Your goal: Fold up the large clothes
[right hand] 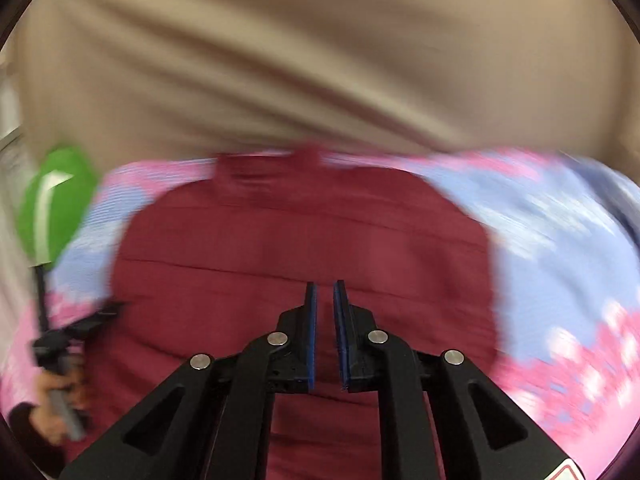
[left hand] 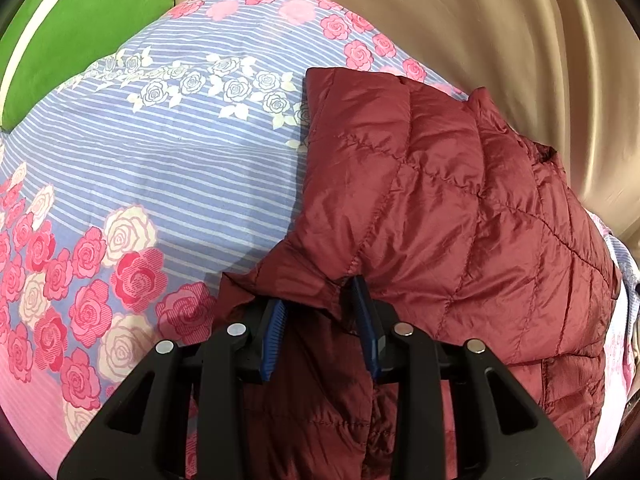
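Observation:
A dark red quilted jacket (left hand: 452, 208) lies partly folded on the floral bed sheet (left hand: 160, 168). My left gripper (left hand: 320, 296) has its blue-padded jaws apart around a fold of the jacket's edge, with fabric bunched between them. In the blurred right wrist view the jacket (right hand: 304, 240) spreads across the bed. My right gripper (right hand: 325, 292) hovers above it with the jaws nearly together and nothing between them. The left gripper (right hand: 108, 308) and the hand holding it show at the far left of that view.
A green pillow (left hand: 80, 28) lies at the far left corner of the bed and shows in the right wrist view (right hand: 52, 200) too. A beige curtain (left hand: 500, 20) hangs behind the bed. The sheet to the left of the jacket is bare.

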The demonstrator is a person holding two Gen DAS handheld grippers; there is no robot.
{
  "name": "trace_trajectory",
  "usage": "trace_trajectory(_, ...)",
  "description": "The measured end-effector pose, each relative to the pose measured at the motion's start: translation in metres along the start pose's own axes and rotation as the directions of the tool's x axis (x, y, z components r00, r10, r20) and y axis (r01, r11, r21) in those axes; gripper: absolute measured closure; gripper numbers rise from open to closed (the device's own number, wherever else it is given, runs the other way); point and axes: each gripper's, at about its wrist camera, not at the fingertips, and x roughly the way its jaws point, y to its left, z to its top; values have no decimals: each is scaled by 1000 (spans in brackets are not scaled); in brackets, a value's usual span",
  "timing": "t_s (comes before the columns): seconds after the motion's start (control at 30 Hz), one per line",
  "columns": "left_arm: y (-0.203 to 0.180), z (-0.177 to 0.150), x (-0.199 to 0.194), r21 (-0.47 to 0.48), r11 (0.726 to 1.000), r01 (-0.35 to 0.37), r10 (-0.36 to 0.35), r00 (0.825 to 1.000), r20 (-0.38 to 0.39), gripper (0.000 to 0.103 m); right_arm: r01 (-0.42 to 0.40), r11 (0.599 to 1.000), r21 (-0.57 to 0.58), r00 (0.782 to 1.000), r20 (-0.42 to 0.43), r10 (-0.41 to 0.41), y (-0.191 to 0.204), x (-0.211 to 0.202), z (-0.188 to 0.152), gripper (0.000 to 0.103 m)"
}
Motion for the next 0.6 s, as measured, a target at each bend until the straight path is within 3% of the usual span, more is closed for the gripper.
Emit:
trace_trajectory(0.13, 4, 0, -1, -16, 1000, 17, -17, 1000, 2, 72, -128, 984, -122, 990, -71, 120, 96, 45, 13, 91)
trace_trajectory(0.27, 9, -1, -3, -35, 999, 34, -34, 999, 6, 72, -154, 975, -158, 979, -155, 130, 158, 102, 7, 91)
trace_trajectory(0.4, 12, -1, -4, -41, 998, 39, -39, 999, 6, 73, -134, 978, -163, 975, -197, 101, 187, 144, 0, 92)
trace_trajectory(0.47, 12, -1, -5, -46, 998, 44, -44, 999, 7, 72, -88, 978, -190, 976, -212, 47, 193, 167, -7, 94)
trace_trajectory(0.6, 13, -2, -7, -53, 997, 47, -46, 999, 9, 73, -97, 983, -155, 977, -204, 64, 196, 166, 1, 92)
